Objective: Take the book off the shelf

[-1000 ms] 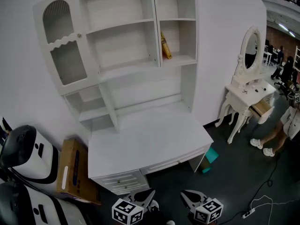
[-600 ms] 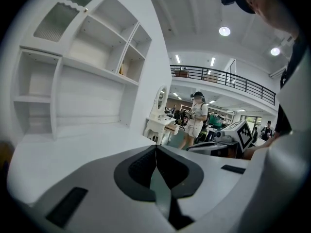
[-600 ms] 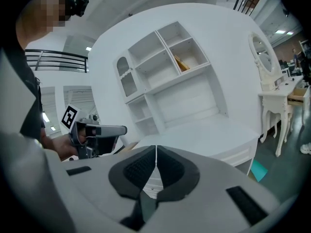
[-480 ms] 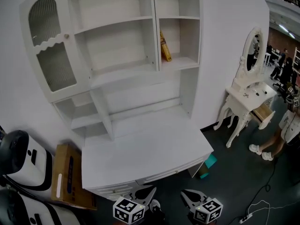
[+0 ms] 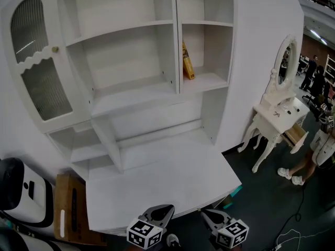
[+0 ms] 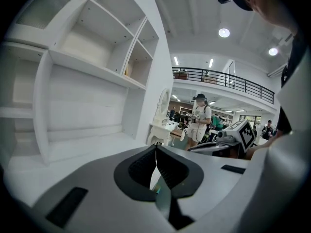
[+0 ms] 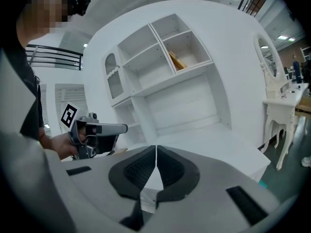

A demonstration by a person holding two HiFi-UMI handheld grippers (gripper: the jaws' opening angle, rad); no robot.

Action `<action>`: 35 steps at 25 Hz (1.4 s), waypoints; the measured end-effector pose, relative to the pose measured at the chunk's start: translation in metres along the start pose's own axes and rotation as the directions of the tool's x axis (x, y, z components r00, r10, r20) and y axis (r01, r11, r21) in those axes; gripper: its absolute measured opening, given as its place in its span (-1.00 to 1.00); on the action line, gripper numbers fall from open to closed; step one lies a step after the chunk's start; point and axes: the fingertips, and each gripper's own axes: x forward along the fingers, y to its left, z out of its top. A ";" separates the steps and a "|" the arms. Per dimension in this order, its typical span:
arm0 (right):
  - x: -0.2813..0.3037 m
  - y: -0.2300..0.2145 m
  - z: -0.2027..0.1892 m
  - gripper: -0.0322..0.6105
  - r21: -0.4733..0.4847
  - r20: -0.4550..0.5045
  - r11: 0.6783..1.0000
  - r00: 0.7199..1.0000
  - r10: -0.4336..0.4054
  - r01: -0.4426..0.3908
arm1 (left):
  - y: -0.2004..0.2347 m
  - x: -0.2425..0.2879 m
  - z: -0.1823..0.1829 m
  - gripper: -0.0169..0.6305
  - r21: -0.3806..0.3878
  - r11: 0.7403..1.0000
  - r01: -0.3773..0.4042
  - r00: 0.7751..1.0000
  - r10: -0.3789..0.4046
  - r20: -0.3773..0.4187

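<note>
A thin yellow book [image 5: 187,61] leans against the left wall of the right-hand compartment of the white shelf unit [image 5: 131,93]; it also shows small in the right gripper view [image 7: 177,61] and the left gripper view [image 6: 128,71]. Both grippers are low, in front of the desk's near edge, far below the book. My left gripper [image 5: 163,209] is shut with nothing between its jaws, as the left gripper view [image 6: 156,146] confirms. My right gripper [image 5: 204,214] is shut and empty too [image 7: 156,146].
A white desk top [image 5: 157,182] lies under the shelves. A cabinet door with a knob [image 5: 36,72] is at the left. A white dressing table with an oval mirror [image 5: 280,114] stands at the right, a person [image 5: 314,150] beyond it. A cardboard box [image 5: 68,213] sits at the lower left.
The view has moved closer to the shelf unit, which now fills more of the head view. Both grippers stay shut at the bottom edge.
</note>
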 end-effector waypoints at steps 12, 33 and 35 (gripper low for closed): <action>0.081 -0.024 0.045 -0.80 -0.016 0.031 1.000 0.999 -0.016 0.016 | 0.073 0.038 0.030 -0.91 0.037 0.999 0.029 1.000 -0.029 0.011; 0.135 -0.085 0.103 -0.80 -0.130 -0.031 0.985 0.993 0.113 -0.116 | 0.103 0.088 0.060 -0.91 -0.034 0.994 -0.108 0.994 0.109 0.033; 0.134 -0.096 0.111 -0.80 -0.153 -0.042 0.980 0.992 0.118 -0.123 | 0.103 0.096 0.068 -0.91 -0.031 0.990 -0.136 0.990 0.138 0.044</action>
